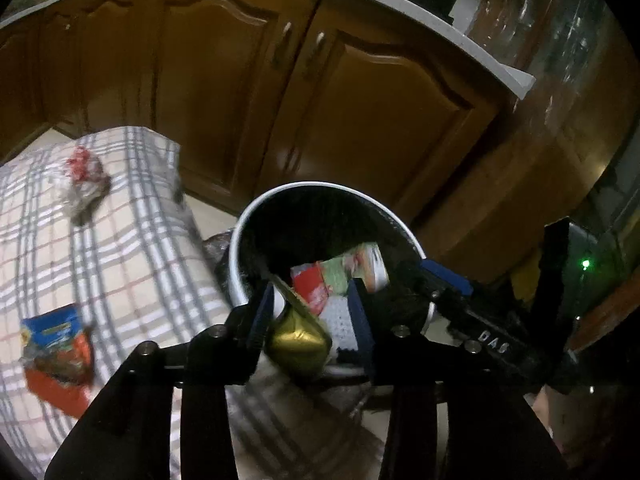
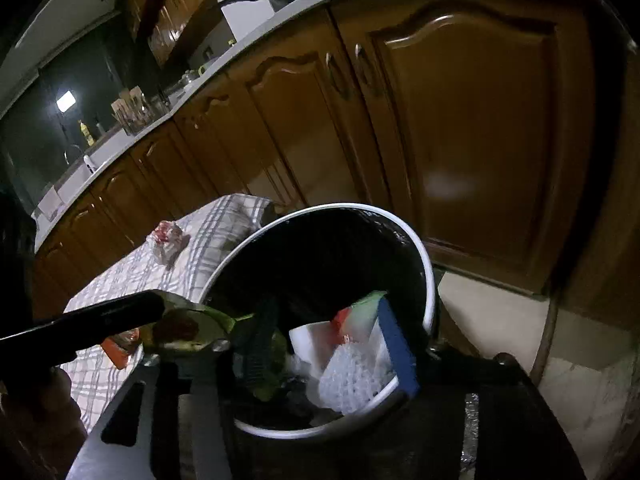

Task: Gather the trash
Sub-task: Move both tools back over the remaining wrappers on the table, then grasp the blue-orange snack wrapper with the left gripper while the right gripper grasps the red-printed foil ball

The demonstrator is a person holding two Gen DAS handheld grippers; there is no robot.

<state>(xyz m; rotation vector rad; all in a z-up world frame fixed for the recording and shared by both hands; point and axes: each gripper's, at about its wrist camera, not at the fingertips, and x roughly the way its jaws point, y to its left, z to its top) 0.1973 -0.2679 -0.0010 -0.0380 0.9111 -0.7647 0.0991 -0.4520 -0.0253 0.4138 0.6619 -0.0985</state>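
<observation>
A white-rimmed bin (image 1: 256,216) with a black liner stands beside a checked-cloth table (image 1: 140,248); it also shows in the right wrist view (image 2: 424,248). My left gripper (image 1: 312,312) is open over the bin's near rim, and a gold wrapper (image 1: 298,342) lies between its blue fingers. In the right wrist view the left gripper (image 2: 168,316) reaches in from the left with the wrapper (image 2: 188,328). My right gripper (image 2: 328,344) is open over the bin, above white mesh and red-green wrappers (image 2: 352,380).
A crumpled clear-and-red wrapper (image 1: 84,184) and a blue-orange packet (image 1: 56,352) lie on the checked cloth. Brown cabinet doors (image 1: 248,92) under a white counter stand close behind. Pale floor tiles (image 2: 500,320) lie to the bin's right.
</observation>
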